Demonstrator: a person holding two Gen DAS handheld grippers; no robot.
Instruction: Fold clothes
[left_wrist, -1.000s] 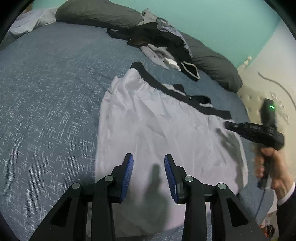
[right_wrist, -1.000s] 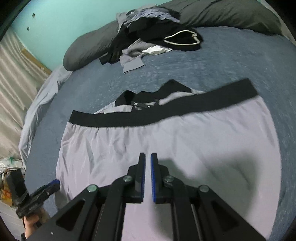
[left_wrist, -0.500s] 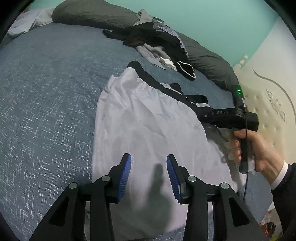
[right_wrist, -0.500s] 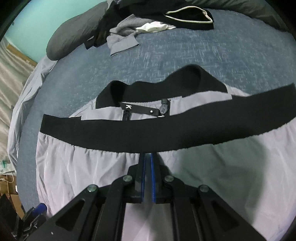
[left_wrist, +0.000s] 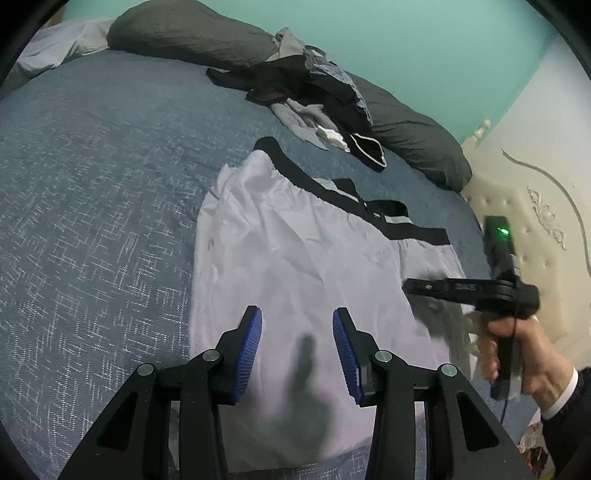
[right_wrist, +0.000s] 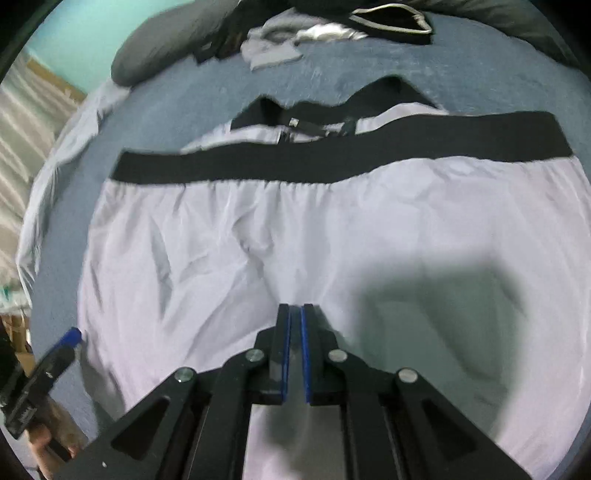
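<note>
Jacket (left_wrist: 295, 266) lies spread flat mid-bed (left_wrist: 92, 221), black hem at twelve o'clock, while our left gripper (left_wrist: 297, 345) hovers with jaws spread and our right gripper (right_wrist: 295, 354) nearly pressed together, pinching nothing, so slick fabric may slip.

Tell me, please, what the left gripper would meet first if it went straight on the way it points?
Probably the pale grey garment with a black waistband on the bed: the open left gripper points at it, though depth is unclear.
</note>
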